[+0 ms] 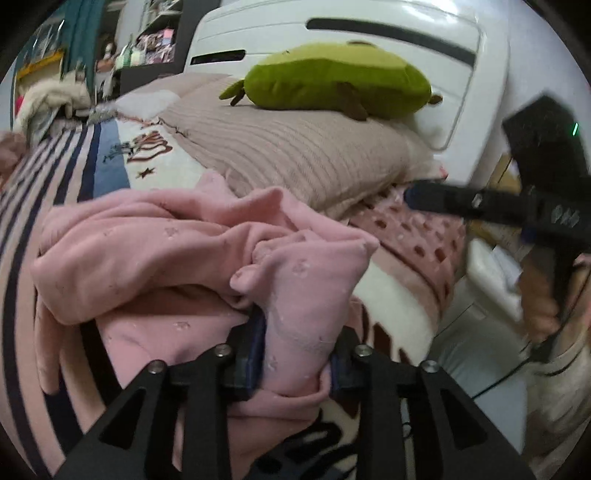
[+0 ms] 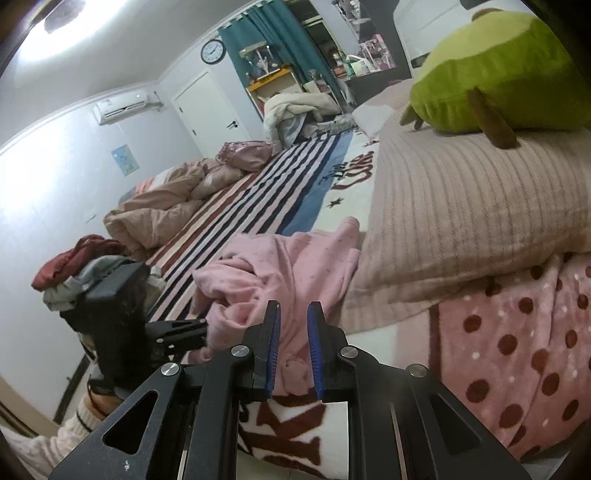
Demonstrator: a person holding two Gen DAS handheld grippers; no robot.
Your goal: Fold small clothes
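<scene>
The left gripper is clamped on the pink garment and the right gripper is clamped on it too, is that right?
Not quite. The left gripper is clamped on the pink garment, but the right wrist view shows the right gripper open, holding nothing.

A lived-in home bedroom.

Bed [image 2: 258,192] spread with a striped blanket [image 2: 236,206], ribbed beige pillow [image 2: 461,206] and green avocado plush [image 2: 509,70] against a white headboard [image 1: 332,22]. Crumpled duvet [image 2: 166,206] and heaped clothes [image 2: 81,266] toward the foot; pink garment [image 2: 280,266] lying rumpled beside the pillow. Around the walls: round clock [image 2: 213,51], air-conditioner unit [image 2: 122,107], white door [image 2: 207,107], teal curtain [image 2: 258,33], cluttered shelves [image 2: 365,51]. Ceiling lamp [image 2: 62,18] glaring overhead.
</scene>
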